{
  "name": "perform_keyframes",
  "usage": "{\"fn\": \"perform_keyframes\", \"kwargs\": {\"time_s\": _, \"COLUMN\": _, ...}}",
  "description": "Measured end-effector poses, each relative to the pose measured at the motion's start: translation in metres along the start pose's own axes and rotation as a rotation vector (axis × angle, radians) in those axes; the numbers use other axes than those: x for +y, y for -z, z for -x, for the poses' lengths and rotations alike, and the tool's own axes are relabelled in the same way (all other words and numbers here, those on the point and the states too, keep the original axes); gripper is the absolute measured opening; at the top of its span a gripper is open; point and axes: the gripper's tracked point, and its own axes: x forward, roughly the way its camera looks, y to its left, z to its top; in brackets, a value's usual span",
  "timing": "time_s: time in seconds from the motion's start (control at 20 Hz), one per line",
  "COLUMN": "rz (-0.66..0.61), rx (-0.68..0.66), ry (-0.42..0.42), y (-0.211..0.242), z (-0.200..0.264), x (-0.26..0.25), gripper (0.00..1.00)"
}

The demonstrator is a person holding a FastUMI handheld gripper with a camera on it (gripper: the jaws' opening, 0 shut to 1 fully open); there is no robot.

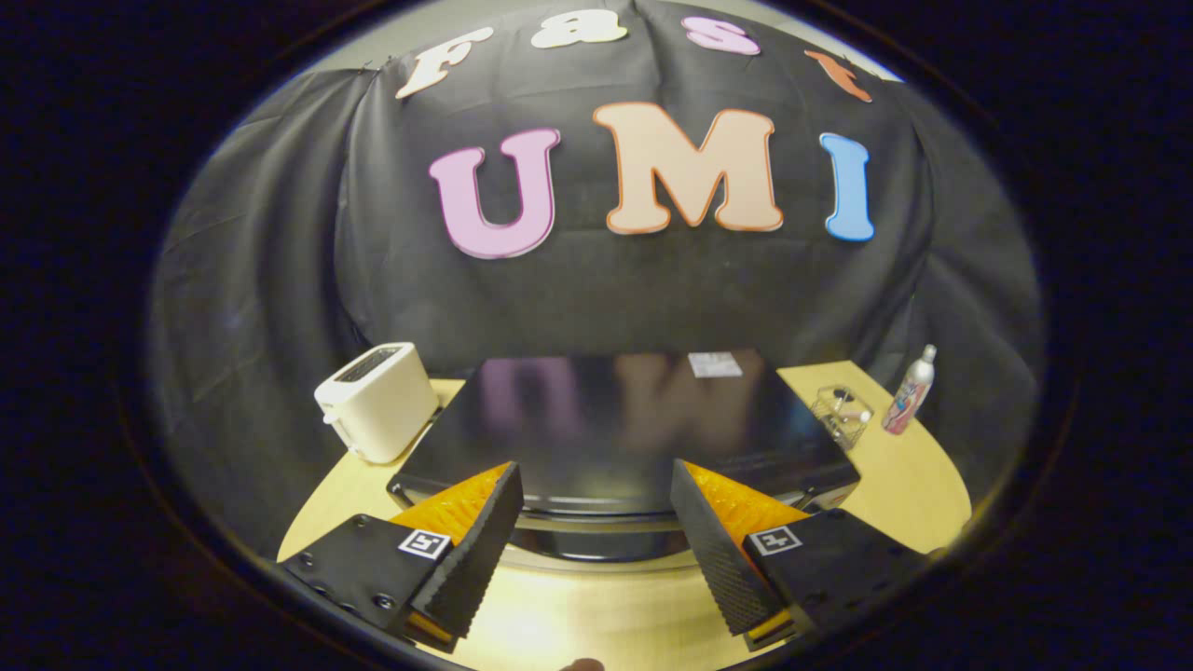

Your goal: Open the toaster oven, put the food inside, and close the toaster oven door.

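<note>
The black toaster oven stands on the round wooden table, seen from above; its glossy top mirrors the wall. Its front edge with a metal handle bar lies just ahead of and between my fingers. My gripper hovers above that front edge, open, with nothing between the fingers. The oven's door face is hidden from this angle, and I cannot tell where the food is.
A white slot toaster stands left of the oven. To its right sit a clear glass container and a pink and silver bottle. Black cloth hangs behind the table.
</note>
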Motion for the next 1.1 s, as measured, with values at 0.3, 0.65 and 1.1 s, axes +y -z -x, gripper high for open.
{"fn": "perform_keyframes", "kwargs": {"time_s": 0.3, "rz": 0.005, "rx": -0.026, "ry": 0.018, "y": -0.003, "z": 0.003, "x": 0.001, "gripper": 1.00}}
{"fn": "perform_keyframes", "kwargs": {"time_s": 0.65, "rz": 0.050, "rx": -0.024, "ry": 0.017, "y": 0.019, "z": 0.033, "x": -0.001, "gripper": 1.00}}
{"fn": "perform_keyframes", "kwargs": {"time_s": 1.1, "rz": 0.111, "rx": 0.101, "ry": -0.007, "y": 0.099, "z": 0.088, "x": -0.004, "gripper": 1.00}}
